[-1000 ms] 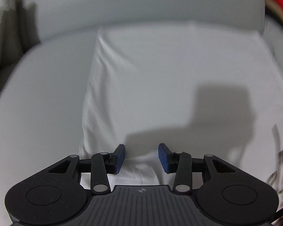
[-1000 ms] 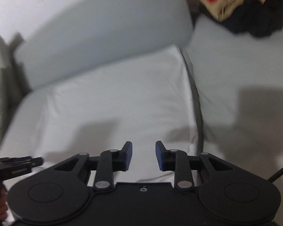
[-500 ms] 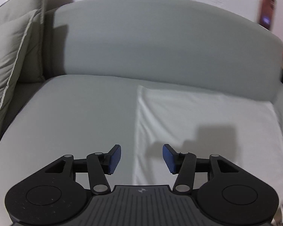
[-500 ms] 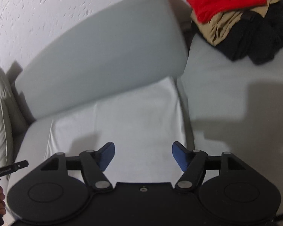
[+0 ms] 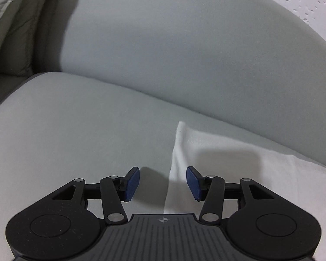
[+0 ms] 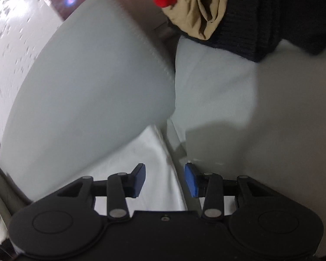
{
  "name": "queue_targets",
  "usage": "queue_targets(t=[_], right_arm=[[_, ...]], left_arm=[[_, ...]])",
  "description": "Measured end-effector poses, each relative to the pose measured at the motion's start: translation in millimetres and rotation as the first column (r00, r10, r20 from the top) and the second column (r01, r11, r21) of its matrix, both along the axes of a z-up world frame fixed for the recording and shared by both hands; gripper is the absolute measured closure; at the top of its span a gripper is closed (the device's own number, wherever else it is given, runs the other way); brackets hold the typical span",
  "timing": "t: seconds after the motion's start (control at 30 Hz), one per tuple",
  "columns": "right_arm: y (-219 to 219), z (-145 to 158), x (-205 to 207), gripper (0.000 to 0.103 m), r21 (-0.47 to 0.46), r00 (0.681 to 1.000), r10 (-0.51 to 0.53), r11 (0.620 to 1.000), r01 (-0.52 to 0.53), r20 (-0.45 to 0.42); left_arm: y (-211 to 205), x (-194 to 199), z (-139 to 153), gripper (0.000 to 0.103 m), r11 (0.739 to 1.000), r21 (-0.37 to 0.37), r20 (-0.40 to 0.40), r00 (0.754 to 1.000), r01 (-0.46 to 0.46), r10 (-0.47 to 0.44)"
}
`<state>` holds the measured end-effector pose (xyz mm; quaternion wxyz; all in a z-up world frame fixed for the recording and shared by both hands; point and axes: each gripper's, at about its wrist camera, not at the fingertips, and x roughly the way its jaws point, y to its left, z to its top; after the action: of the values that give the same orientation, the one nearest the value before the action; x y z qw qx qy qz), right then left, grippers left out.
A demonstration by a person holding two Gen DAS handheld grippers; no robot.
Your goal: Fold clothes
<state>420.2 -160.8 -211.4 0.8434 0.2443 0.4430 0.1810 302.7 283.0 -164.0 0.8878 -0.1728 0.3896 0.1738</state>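
A white folded garment (image 5: 239, 174) lies flat on the grey sofa seat (image 5: 76, 130). In the left wrist view my left gripper (image 5: 163, 183) is open, its jaws either side of the garment's far left edge, near its top left corner. In the right wrist view the same white garment (image 6: 141, 163) lies under my right gripper (image 6: 165, 181), which is open over the garment's far right edge, by the seam between two seat cushions.
The sofa backrest (image 5: 184, 54) rises just behind the garment. A beige pillow (image 5: 8, 21) stands at the far left. A pile of red, tan and black clothes (image 6: 239, 10) sits on the neighbouring seat cushion (image 6: 271, 119) at the right.
Both grippers moved forward toward the backrest, from the garment's near side to its far corners. The left went left, the right went right. The right jaws opened wide, then narrowed somewhat.
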Motion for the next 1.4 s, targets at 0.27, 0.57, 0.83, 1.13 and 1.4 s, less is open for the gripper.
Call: queue_targets(t=[0.27, 0.57, 0.83, 1.13, 1.4], right_arm=[[29.0, -7.2, 44.0, 0.073, -0.083, 0.993, 0.098, 0.992, -0.092, 0.064], [34.6, 3.6, 37.3, 0.097, -0.150, 0.983, 0.080, 0.987, -0.054, 0.168], [-7.3, 75.1, -42.2, 0.097, -0.027, 0.982, -0.028, 0.999, 0.033, 0.186], [-87.9, 132.5, -154.0, 0.098, 0.245, 0.995, -0.100, 0.965, 0.095, 0.009], [-99.4, 76.1, -248.8, 0.098, -0.020, 0.986, -0.093, 0.996, 0.091, -0.140]], left_arm=[[-8.5, 44.8, -6.0, 0.066, 0.990, 0.096, -0.029, 0.994, 0.105, -0.103], [-30.2, 37.0, 17.9, 0.099, 0.975, 0.214, 0.032, 0.997, 0.058, -0.066], [-51.9, -44.7, 85.0, 0.099, 0.970, 0.237, 0.129, 0.989, 0.046, -0.078], [-70.0, -189.8, 111.5, 0.099, 0.998, 0.005, 0.102, 0.993, -0.065, 0.064], [-119.2, -275.2, 82.3, 0.099, 0.988, 0.135, -0.069, 0.994, -0.075, 0.085]])
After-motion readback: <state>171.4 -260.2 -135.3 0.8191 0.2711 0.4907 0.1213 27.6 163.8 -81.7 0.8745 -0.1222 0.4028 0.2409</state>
